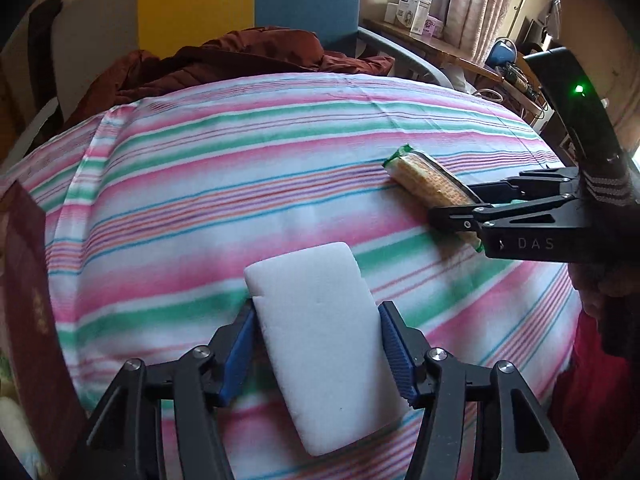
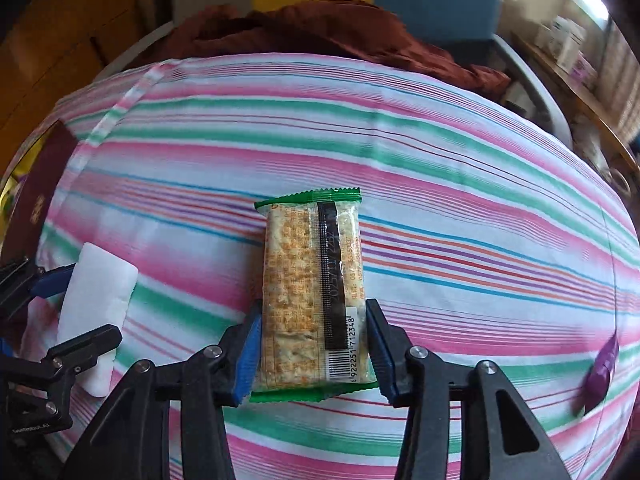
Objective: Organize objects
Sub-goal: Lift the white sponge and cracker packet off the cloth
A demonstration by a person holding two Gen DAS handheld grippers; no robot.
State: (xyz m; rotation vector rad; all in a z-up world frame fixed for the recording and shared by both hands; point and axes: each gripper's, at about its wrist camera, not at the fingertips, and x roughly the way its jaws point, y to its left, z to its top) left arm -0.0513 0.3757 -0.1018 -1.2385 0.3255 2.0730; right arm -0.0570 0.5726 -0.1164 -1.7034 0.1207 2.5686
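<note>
left wrist view shows the left gripper (image 1: 318, 354) closed on a white foam block (image 1: 320, 344), blue pads touching both long sides, above the striped sheet (image 1: 240, 184). this view also shows the right gripper (image 1: 460, 208) from the side and shelves with boxes (image 1: 412, 10) far behind. right wrist view gives what the other cannot: the right gripper (image 2: 314, 350) clamps a cracker packet (image 2: 312, 292) with green ends, and its barcode is readable. a purple wrapper (image 2: 602, 374) lies on the sheet at the right edge. a dark red booklet (image 2: 36, 196) stands at the left edge in both views.
</note>
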